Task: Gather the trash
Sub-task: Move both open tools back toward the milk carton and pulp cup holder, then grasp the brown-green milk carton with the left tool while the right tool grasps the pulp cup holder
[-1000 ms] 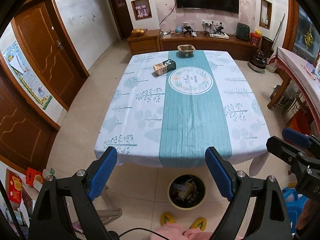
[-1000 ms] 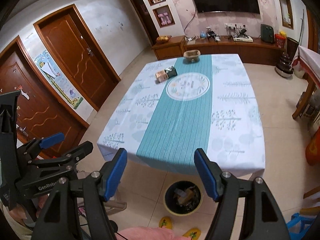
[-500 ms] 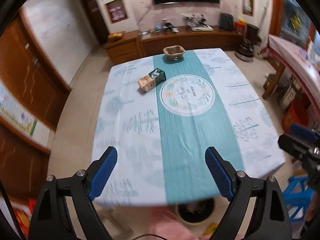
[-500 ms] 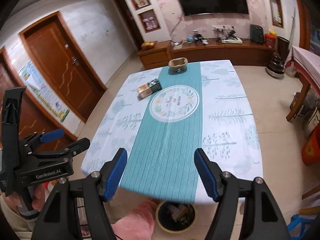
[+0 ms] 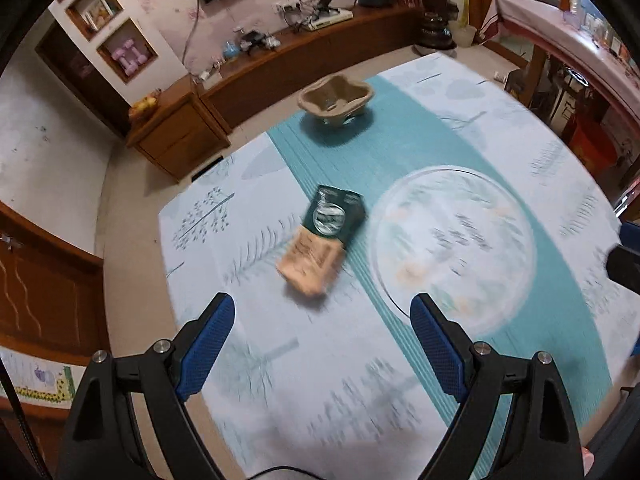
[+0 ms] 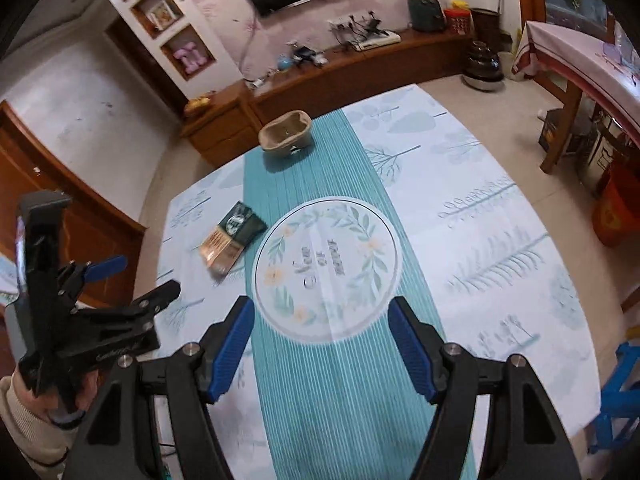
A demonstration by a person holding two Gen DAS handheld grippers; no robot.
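Packet [image 5: 326,246]: the left gripper [image 5: 322,344] hangs just short of it, jaws wide apart; the right gripper [image 6: 320,344] is likewise spread. It lies flat on the bench [image 5: 520,128], probably light and crushable; take its long sides.

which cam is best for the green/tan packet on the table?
Right wrist: the packet is sharp and whole, lying flat at the teal runner's left edge. Left wrist shows the packet bigger and centred, but motion-blurred.
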